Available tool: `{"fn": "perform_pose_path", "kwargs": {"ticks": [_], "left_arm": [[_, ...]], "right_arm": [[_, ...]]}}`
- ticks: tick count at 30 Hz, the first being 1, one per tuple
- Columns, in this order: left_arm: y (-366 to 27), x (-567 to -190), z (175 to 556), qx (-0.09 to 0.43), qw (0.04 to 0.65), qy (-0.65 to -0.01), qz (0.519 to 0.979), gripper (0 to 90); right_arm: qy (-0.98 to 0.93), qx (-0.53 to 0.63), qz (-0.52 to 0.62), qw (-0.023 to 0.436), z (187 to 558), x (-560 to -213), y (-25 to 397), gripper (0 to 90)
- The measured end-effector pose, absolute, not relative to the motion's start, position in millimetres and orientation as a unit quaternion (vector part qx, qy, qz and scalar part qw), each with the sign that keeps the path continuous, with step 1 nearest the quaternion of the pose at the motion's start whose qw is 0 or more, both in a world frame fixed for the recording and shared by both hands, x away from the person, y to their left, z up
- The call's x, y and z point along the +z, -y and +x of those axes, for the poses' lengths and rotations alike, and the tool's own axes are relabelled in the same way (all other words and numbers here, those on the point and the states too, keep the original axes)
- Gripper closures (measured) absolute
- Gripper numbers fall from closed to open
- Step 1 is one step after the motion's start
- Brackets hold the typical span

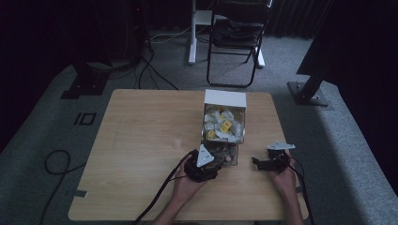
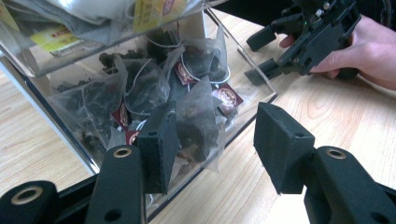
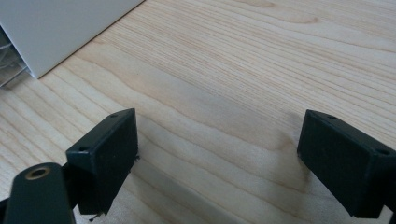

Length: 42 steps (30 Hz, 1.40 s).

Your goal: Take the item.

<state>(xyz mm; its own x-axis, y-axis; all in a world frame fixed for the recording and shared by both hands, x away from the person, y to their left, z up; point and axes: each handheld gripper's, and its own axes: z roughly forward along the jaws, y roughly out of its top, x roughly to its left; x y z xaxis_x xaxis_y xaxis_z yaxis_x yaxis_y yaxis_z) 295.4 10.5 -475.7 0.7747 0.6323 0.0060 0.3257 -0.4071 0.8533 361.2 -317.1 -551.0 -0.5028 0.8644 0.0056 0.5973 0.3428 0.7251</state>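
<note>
Wooden table [image 1: 141, 140], tea bags [image 2: 196, 116] between spread left gripper [image 2: 212, 140]

No wording can be read anywhere. The tea bags [image 2: 196, 116] in the clear box [image 2: 56, 70] carry small dark red tags [image 2: 227, 97] with a round gold emblem, its lettering too small to make out. The yellow labels [image 2: 49, 37] in the upper compartment bear red print, blurred beyond reading.
</note>
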Motion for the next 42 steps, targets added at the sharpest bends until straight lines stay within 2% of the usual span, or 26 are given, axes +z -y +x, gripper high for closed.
{"fn": "perform_pose_path", "kwargs": {"ticks": [8,16,23,27,42], "left_arm": [[-5,-474,300,0.175,0.458,-0.296,0.820,52.4],[3,-476,307,0.195,0.442,-0.306,0.820,59.0],[2,-477,310,0.183,0.441,-0.310,0.823,81.4],[-1,-475,311,0.182,0.440,-0.310,0.823,89.4],[-8,-470,311,0.171,0.454,-0.320,0.814,90.0]], "right_arm": [[-0.796,0.343,0.459,0.194,361,-551,317,12.2],[-0.796,0.343,0.459,0.194,361,-551,317,12.2],[-0.796,0.343,0.459,0.194,361,-551,317,12.2],[-0.796,0.343,0.459,0.194,361,-551,317,12.1],[-0.796,0.343,0.459,0.194,361,-551,317,12.1]]}}
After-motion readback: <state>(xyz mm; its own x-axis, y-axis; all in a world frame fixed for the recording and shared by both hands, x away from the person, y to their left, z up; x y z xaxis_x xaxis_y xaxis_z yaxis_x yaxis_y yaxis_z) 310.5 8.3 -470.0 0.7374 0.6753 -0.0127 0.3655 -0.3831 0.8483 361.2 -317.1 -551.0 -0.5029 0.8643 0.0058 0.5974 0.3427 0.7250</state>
